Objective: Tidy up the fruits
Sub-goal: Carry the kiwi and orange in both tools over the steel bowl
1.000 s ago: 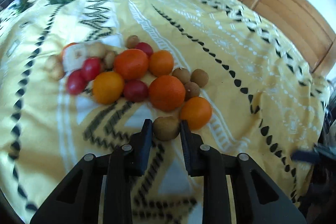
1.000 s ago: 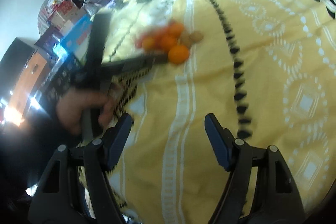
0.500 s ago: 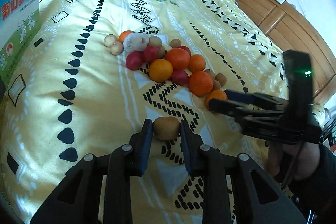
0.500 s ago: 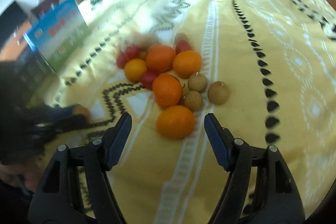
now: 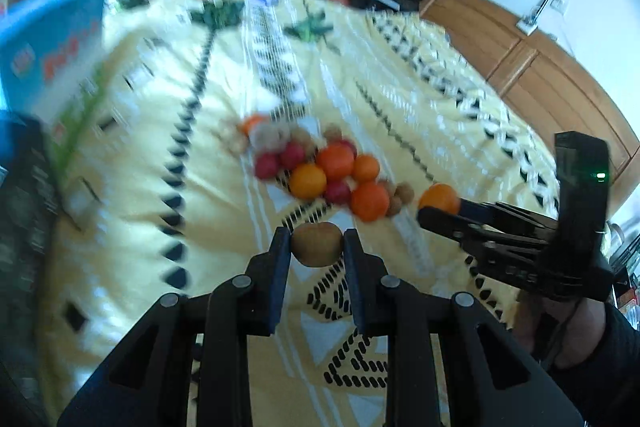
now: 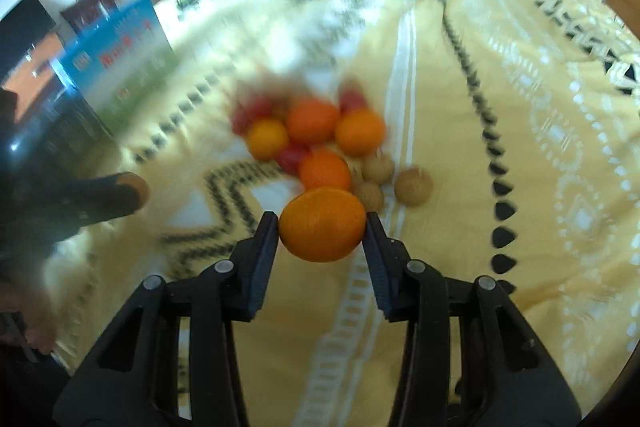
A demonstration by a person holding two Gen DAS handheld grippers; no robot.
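Mostly undone | left gripper (image 5: 316,245) fingers pinching kiwi (image 5: 316,243) | right gripper (image 6: 322,225) fingers closing on orange (image 6: 322,224) | fruit pile (image 6: 316,139) beyond fingers unsorted on bed (image 6: 460,155)

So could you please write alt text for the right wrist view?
The right hand-held gripper is closing around an orange just above a yellow patterned bedspread. Behind it lies a blurred pile of fruit; the left hand-held gripper holds a brown fruit at left.
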